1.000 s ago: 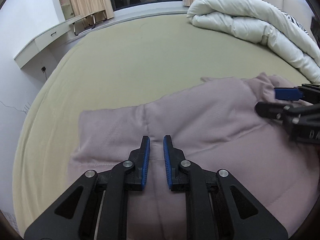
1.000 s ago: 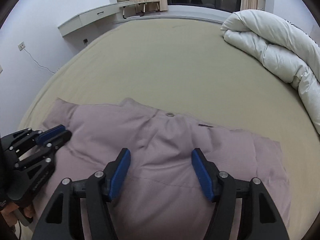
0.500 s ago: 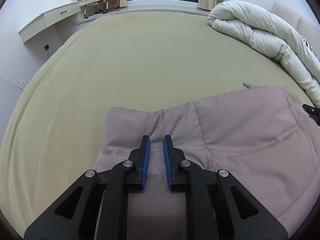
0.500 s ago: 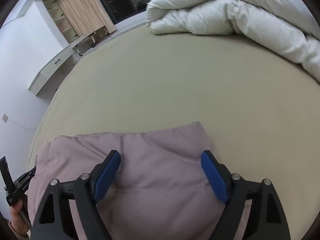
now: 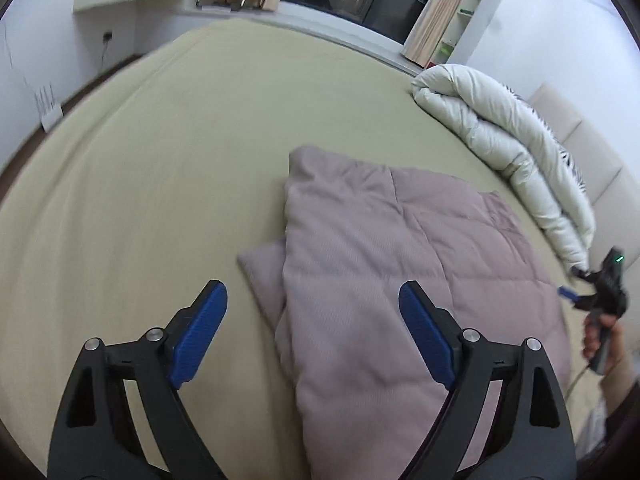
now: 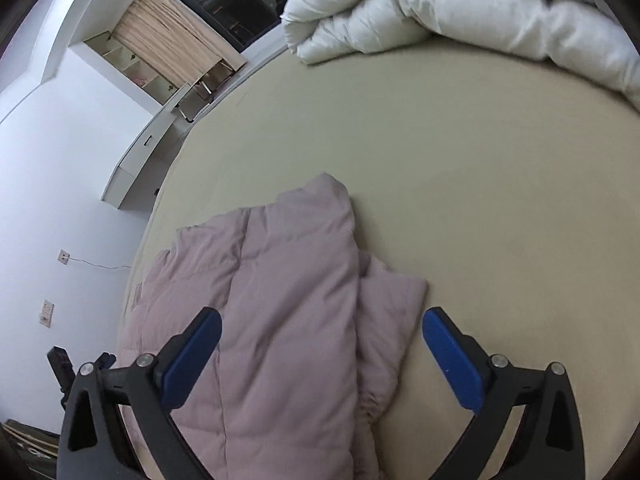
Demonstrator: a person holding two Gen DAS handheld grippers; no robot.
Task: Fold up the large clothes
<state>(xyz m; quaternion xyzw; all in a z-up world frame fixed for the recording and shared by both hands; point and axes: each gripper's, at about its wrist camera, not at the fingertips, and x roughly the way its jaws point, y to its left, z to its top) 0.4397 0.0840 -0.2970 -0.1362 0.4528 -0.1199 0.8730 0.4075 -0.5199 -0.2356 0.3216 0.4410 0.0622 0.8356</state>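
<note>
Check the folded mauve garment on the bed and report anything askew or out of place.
The mauve padded garment is folded over, but a lower layer pokes out past the top layer's edge, so the edges do not line up. Both grippers' jaws are opening, gripping nothing. Nothing looks damaged.

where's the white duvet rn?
The white duvet is bunched along the far right side of the bed in the left wrist view, beside the headboard, just beyond the folded mauve garment; the right wrist view shows it top right.
</note>
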